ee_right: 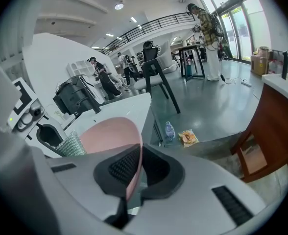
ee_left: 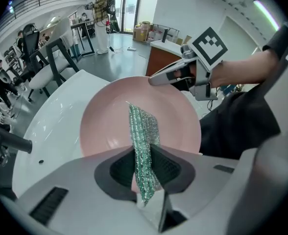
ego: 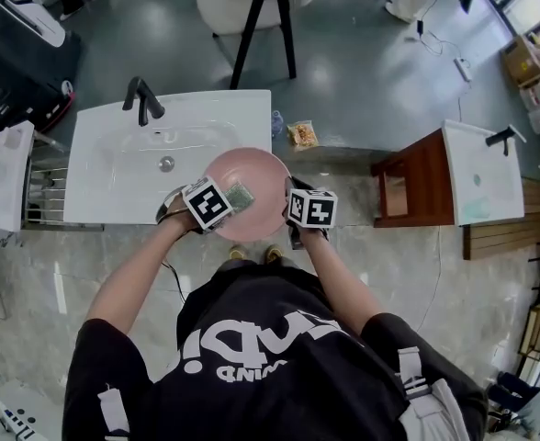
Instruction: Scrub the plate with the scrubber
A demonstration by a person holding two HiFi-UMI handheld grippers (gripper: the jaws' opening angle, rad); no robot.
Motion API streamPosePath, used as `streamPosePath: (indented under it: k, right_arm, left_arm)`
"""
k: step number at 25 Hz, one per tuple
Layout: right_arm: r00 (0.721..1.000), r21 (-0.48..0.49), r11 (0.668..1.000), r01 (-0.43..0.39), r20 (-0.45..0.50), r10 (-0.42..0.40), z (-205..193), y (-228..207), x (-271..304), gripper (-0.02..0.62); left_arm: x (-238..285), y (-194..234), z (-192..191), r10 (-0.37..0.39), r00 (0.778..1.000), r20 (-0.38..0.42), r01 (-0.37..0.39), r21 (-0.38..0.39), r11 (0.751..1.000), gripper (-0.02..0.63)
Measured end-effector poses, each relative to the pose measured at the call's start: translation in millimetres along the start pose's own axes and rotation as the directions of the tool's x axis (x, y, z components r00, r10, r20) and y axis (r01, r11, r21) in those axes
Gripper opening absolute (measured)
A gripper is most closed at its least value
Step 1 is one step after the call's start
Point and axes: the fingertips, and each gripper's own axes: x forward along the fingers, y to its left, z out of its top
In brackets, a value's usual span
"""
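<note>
While the right gripper point(ee_right: 135, 166) clamps the pink plate's point(ee_left: 105, 121) rim above the sink point(ego: 114, 168), the left gripper point(ee_left: 146, 166) pinches the green scrubber point(ee_left: 143, 131) over the plate.

Grey glossy floor point(ego: 362, 72) beyond the white sink point(ego: 100, 145); behind it, a black-legged chair point(ego: 252, 3); right of it, a brown wooden cabinet point(ego: 426, 177).
</note>
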Motion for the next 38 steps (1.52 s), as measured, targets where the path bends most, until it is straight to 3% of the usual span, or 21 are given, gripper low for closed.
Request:
streamPosePath:
  k: [9,13,19,24,31,38]
  right_arm:
    - [1.0,0.016,1.0,0.027,-0.009,-0.027,-3,-1,-5,0.028]
    - [1.0,0.031,0.999,0.03,-0.004,-0.03,-5,-1,-5,0.028]
    - [1.0,0.041,0.999,0.021,0.004,-0.021,-6,1,-4,0.028]
    - [1.0,0.043,0.999,0.015,0.006,-0.015,-6,0,-6,0.028]
    - [0.997,0.052,0.996,-0.068,-0.026,0.069,-9,6,0,0.026]
    - [0.996,0.026,0.997,-0.075,-0.046,0.076,-8,6,0,0.027]
  left_arm:
    - [6,-30,3,-0.082,0.996,-0.033,0.081,-0.042,0.996,0.095]
    - [14,-39,22,-0.086,0.996,0.013,0.086,0.009,0.996,0.095]
    - [23,-46,35,-0.109,0.994,0.016,0.108,0.034,0.994,0.095]
    - [34,-41,49,-0.113,0.992,0.062,0.114,-0.003,0.994,0.098]
    - [37,-14,63,-0.057,0.99,0.126,0.068,-0.082,0.994,0.1]
    - [40,4,68,-0.065,0.99,0.126,0.081,-0.122,0.989,0.104]
